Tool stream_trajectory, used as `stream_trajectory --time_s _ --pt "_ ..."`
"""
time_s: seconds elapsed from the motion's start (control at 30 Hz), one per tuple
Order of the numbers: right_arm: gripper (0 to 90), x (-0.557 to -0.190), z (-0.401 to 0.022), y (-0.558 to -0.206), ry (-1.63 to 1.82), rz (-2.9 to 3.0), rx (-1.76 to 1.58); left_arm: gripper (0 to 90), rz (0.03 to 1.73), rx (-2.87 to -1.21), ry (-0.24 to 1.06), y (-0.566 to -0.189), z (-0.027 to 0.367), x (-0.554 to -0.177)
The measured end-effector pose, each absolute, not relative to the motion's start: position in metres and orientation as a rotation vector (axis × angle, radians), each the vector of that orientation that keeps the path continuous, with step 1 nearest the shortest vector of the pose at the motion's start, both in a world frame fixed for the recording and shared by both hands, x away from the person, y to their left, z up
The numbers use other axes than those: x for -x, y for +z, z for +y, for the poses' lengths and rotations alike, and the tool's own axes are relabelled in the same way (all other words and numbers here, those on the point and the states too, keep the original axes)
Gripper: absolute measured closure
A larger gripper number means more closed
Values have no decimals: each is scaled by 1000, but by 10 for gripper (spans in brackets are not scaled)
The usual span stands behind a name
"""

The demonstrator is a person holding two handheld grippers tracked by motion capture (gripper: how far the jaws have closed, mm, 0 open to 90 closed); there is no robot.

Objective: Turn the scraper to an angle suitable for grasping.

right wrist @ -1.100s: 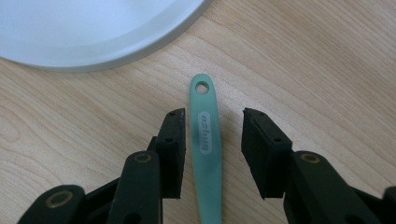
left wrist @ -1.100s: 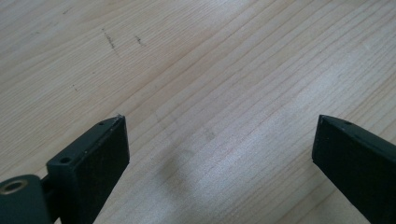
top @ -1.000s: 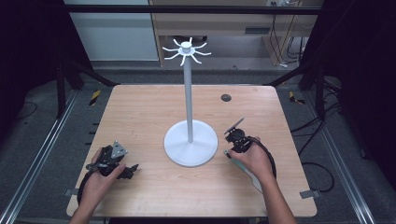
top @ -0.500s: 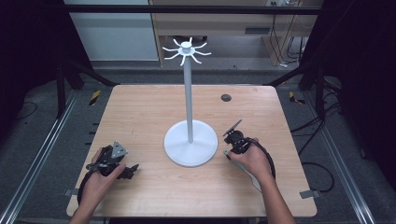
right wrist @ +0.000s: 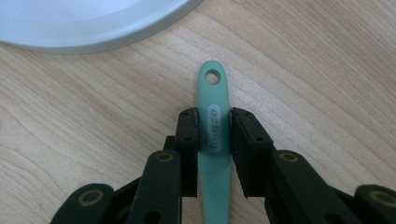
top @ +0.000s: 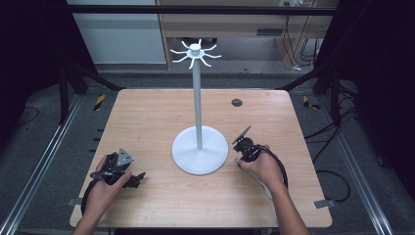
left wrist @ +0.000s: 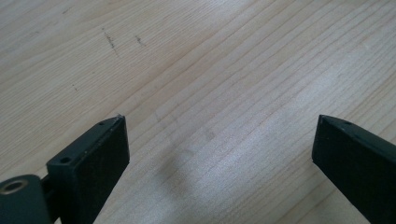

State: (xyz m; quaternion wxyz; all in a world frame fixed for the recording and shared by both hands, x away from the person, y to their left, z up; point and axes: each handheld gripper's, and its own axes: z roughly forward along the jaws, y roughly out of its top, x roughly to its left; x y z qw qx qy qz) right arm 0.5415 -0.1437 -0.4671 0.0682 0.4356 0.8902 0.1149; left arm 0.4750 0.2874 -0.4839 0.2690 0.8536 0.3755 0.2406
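Right gripper view: right tongs [right wrist: 214, 123] clamp green handle [right wrist: 214, 140]; left tongs [left wrist: 219, 144] wide, empty.

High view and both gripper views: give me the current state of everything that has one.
left gripper: open, jaws wide apart over bare wood.
right gripper: shut on the green handle.
green handle: clamped, hole end poking past the jaws.
white stand: upright, its hooks all bare.
table: bears the stand.
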Motion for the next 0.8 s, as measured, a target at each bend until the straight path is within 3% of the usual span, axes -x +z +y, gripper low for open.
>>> stream_trajectory --time_s 0.33,0.8 --pt "742 -535 -155 -449 496 2625 -1322 37 1012 -2304 649 -484 287 -475" --pt "743 -513 -187 -390 886 2387 -1318 36 1009 -2310 645 -485 286 -475"
